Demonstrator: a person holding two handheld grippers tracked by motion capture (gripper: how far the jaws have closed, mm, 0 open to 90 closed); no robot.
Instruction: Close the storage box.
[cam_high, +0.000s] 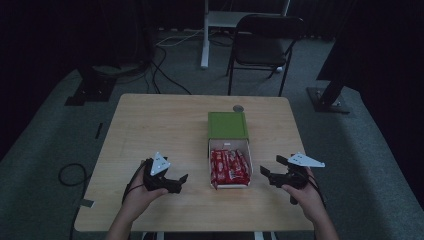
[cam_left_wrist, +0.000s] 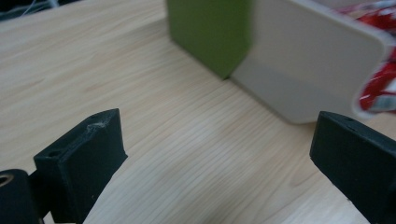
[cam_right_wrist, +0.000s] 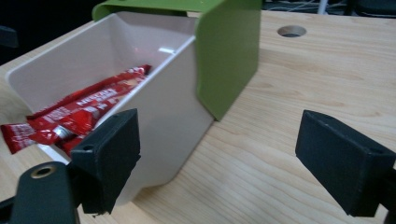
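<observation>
A white plastic drawer-style box w/ a green sleeve cover is sitting mid-table, a bit right of centre. The drawer is pulled out toward me, near end open, and red candy-bar wrappers are lying packed inside, one poking over the near edge.

It's all resting on a light wooden table w/ a round cable hole just beyond the green sleeve. Room is dim: grey carpet, a black folding chair at the far side, cables trailing on the floor at left.

I'm holding my left gripper near the table's near-left, just left of the box, jaws spread wide w/ nothing between them but bare wood. My right gripper is hovering just right of the drawer, jaws gaping about as wide as they go, gripping nothing, touching nothing.
</observation>
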